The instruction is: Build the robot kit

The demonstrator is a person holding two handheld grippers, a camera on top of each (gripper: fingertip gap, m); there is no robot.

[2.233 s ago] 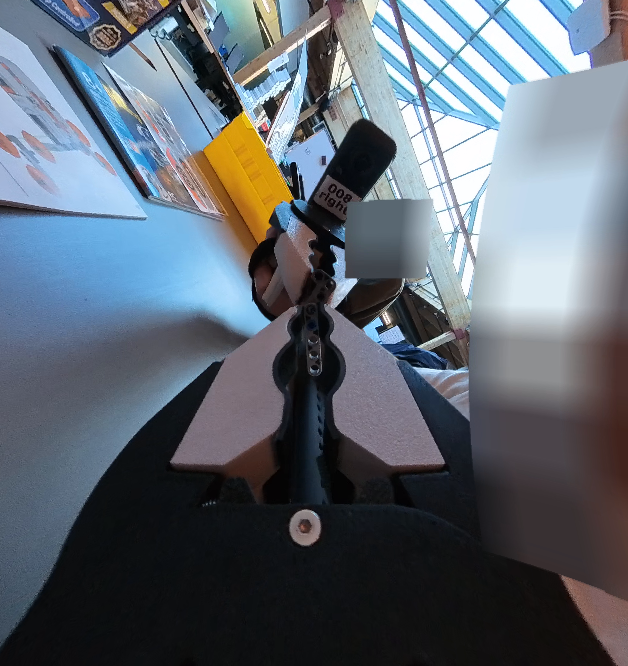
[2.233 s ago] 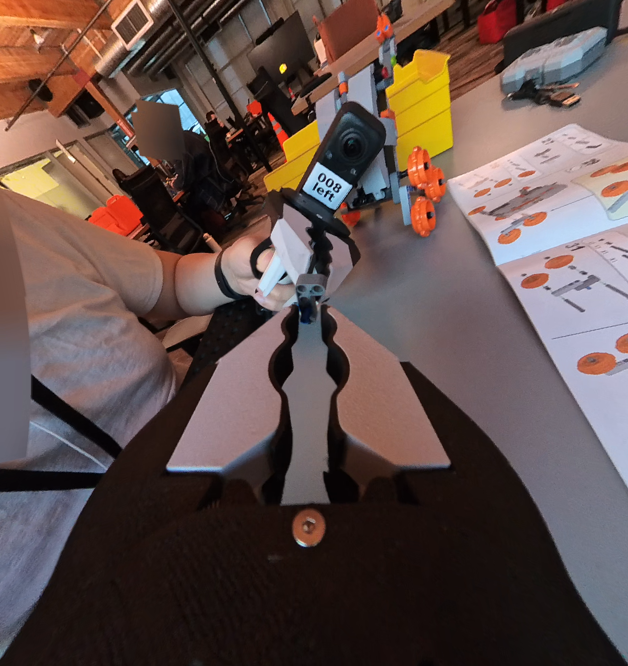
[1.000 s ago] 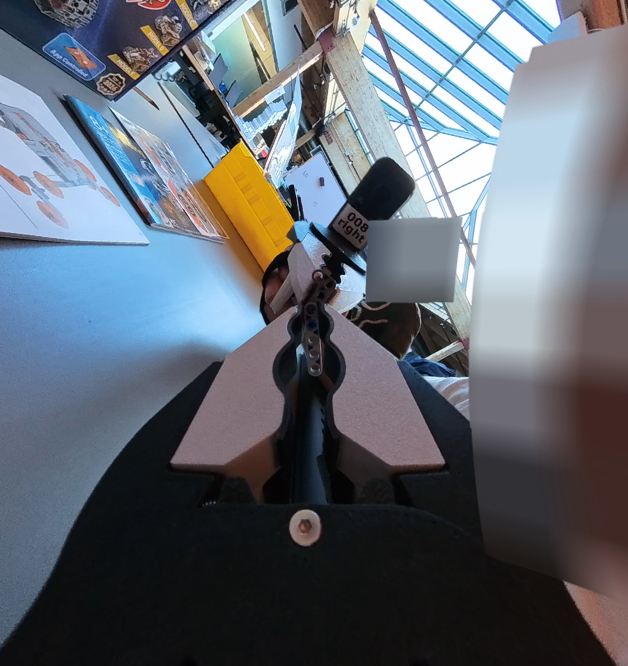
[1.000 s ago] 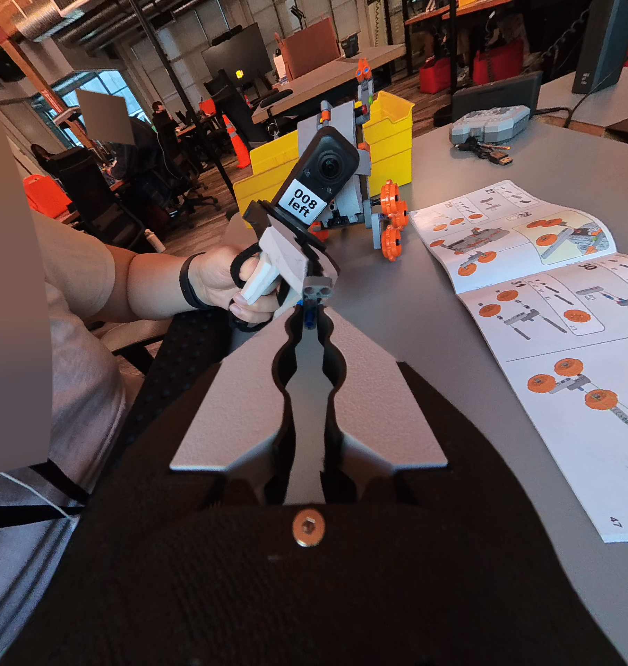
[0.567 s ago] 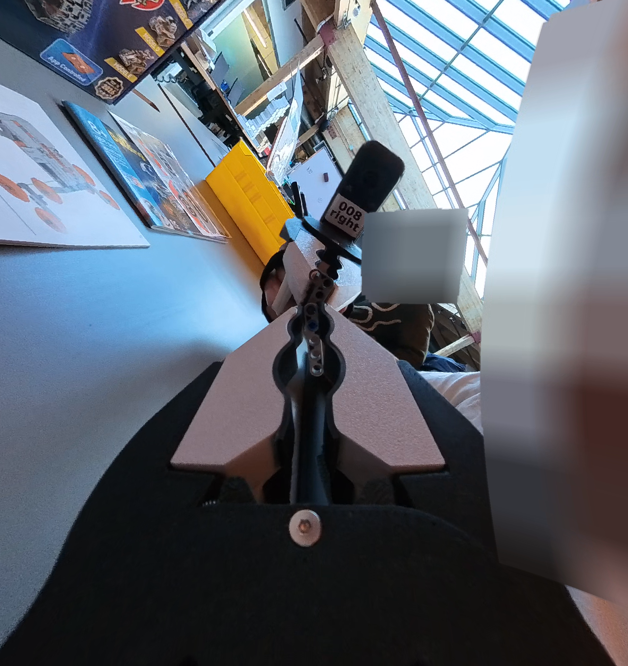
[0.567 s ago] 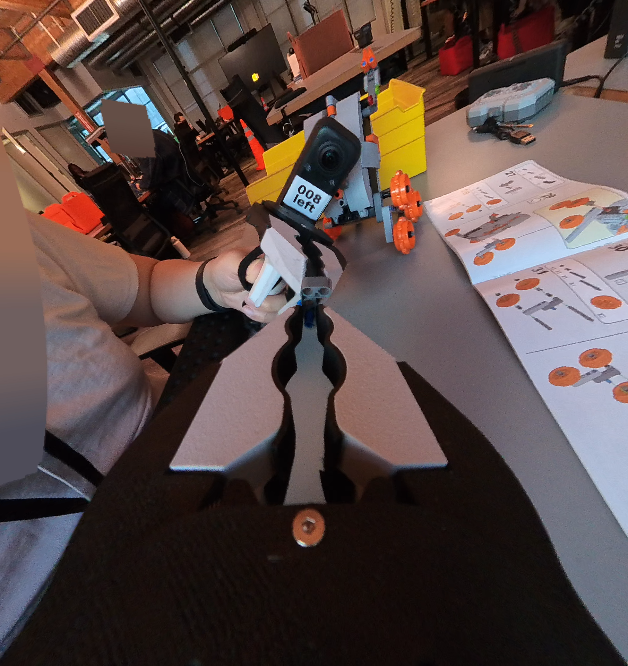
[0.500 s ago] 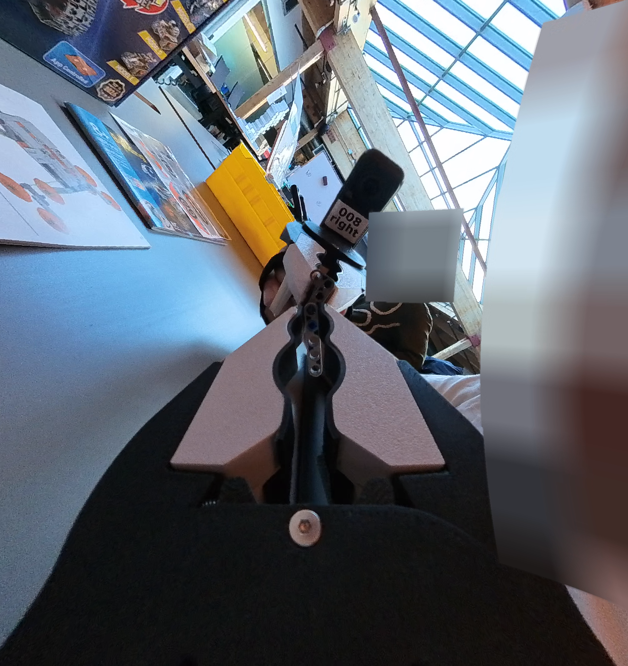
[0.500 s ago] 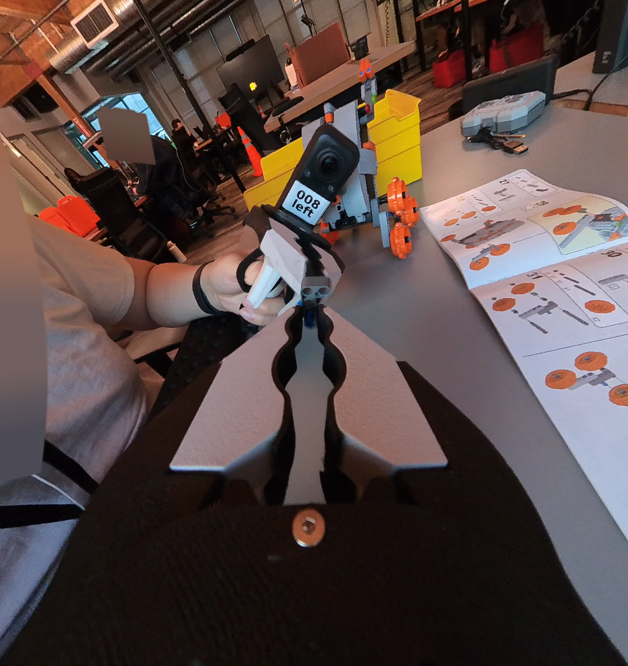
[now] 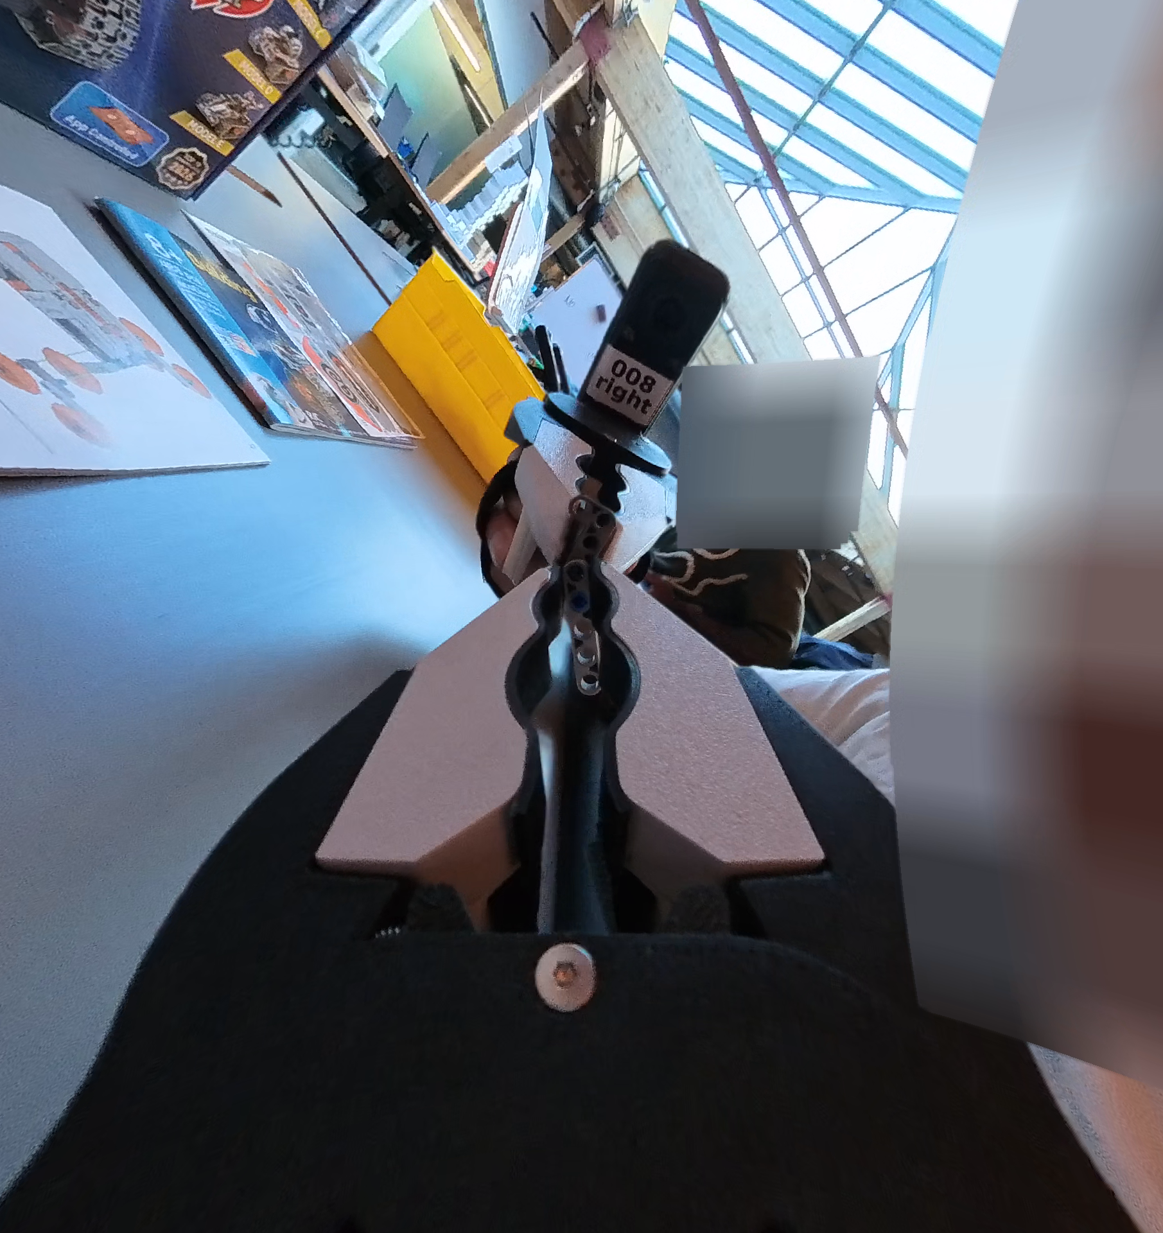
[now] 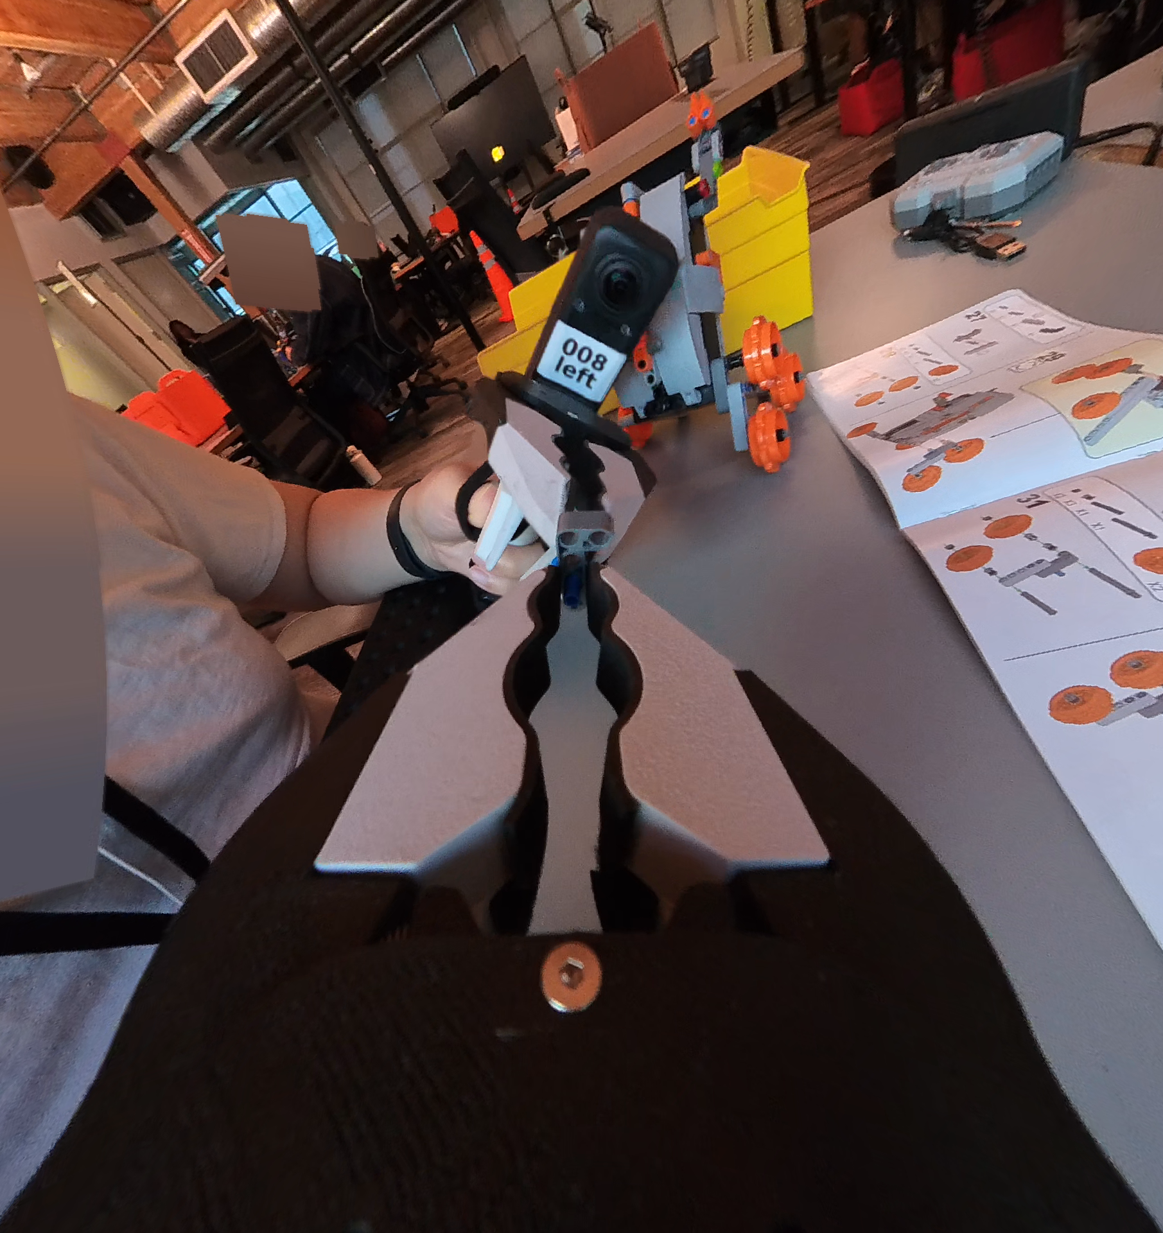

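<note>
My left gripper (image 9: 577, 577) is shut on a grey beam with a row of holes (image 9: 586, 657) that carries a blue pin (image 9: 577, 604). The beam runs forward to my right gripper (image 9: 590, 510), which meets it tip to tip. In the right wrist view my right gripper (image 10: 575, 582) is shut on the thin end of the same piece, with the blue pin (image 10: 570, 592) between its tips. A grey two-hole connector (image 10: 586, 539) sits at the tips of the left gripper (image 10: 582, 514). A hand (image 10: 445, 527) holds that gripper above the grey table (image 10: 799, 600).
An open instruction booklet (image 10: 1032, 534) lies on the right. A grey model with orange wheels (image 10: 698, 347) stands behind, in front of yellow bins (image 10: 765, 233). A grey device with cables (image 10: 979, 177) lies at the back. Booklets (image 9: 265, 333) and a dark box (image 9: 131, 87) lie beyond. Both grippers' tips are close together, under 4 cm apart.
Both grippers stay shut and tip to tip on the piece. The pair has swayed slightly, so the background has shifted in both views.
</note>
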